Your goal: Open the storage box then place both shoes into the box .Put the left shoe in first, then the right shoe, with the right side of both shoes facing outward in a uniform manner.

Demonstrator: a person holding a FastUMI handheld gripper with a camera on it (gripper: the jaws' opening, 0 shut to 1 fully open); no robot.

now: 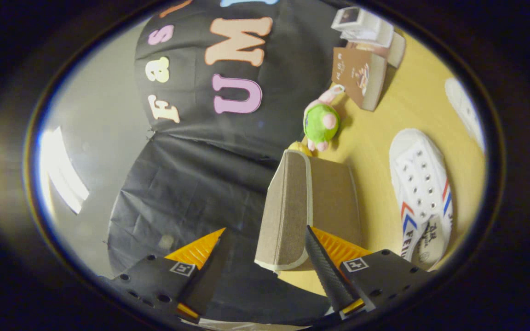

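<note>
while its ribbed orange-and-black fingers stand wide apart, the gripper [265,250] straddles the beige fabric storage box's lid [288,209]; a white canvas shoe [419,184] lies beside the box on the yellow table [375,138].

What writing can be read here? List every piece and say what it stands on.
"FEIU", then cut off: blue letters on the near white shoe, on its side.
Print inside that shoe's heel: too blurred.
Print on the brown card beside the plush toy: too small.
Square tags on the open fingers, straddling the storage box at its edge: patterns, no words.
</note>
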